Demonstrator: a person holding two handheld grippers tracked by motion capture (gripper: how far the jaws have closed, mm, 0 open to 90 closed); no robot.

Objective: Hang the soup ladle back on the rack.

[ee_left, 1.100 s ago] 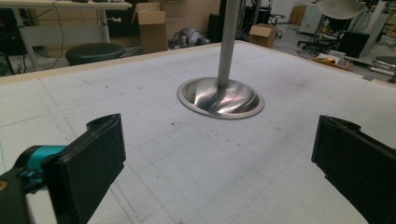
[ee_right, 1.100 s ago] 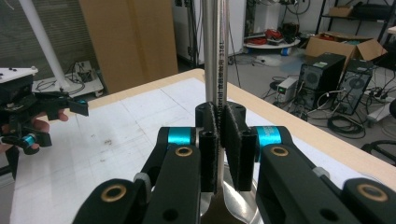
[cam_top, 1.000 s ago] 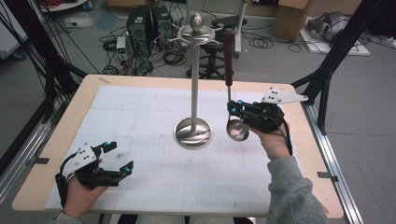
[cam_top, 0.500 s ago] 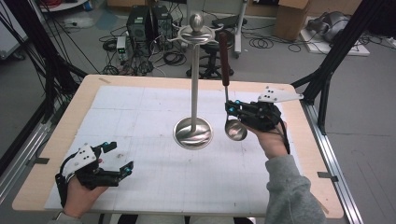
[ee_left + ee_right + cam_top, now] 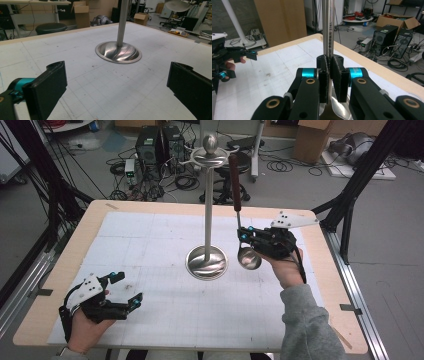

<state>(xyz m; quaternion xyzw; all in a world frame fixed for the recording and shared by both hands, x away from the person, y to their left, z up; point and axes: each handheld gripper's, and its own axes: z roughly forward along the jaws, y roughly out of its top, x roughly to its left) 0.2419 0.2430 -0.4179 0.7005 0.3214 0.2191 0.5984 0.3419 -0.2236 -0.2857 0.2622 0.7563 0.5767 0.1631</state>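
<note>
Ladle (image 5: 248, 256) stands upright, clamped between right gripper (image 5: 246, 237) jaws.

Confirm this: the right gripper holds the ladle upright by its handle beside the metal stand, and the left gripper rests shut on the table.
Not quite. The left gripper is open: the left gripper view shows its jaws wide apart. The right gripper does hold the ladle upright beside the stand.

Ladle shaft (image 5: 328, 37): I saw small engraved print w/ digits, too blurred to read.
Elsewhere: no legible txt.

ladle (image 5: 248, 256) right of stand (image 5: 207, 261), on table (image 5: 150, 215)
</note>
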